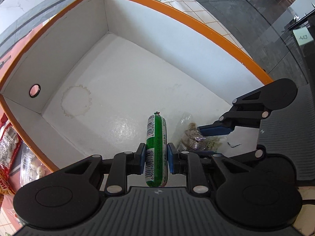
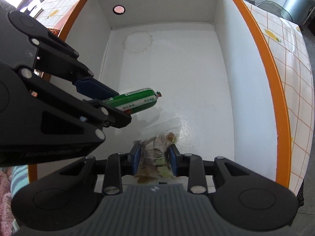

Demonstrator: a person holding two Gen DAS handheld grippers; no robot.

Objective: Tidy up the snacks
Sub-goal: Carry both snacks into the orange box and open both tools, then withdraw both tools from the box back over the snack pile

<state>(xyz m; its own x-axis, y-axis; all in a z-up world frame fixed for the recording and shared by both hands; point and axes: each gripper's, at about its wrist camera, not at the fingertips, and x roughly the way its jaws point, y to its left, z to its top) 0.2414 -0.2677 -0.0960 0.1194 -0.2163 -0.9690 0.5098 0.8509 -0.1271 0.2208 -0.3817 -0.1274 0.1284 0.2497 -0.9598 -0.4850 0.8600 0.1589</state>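
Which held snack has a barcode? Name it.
The green sausage stick in the left gripper; the right gripper holds a clear packet, no barcode showing.

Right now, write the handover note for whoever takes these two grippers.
Left gripper: shut on the green sausage, held over the box floor.
Right gripper: shut on the clear snack bag, also inside the box, beside the sausage.
Done: both snacks carried into the box; nothing else lies in it.
Left: release both, then fetch the red packets outside the box's left wall.
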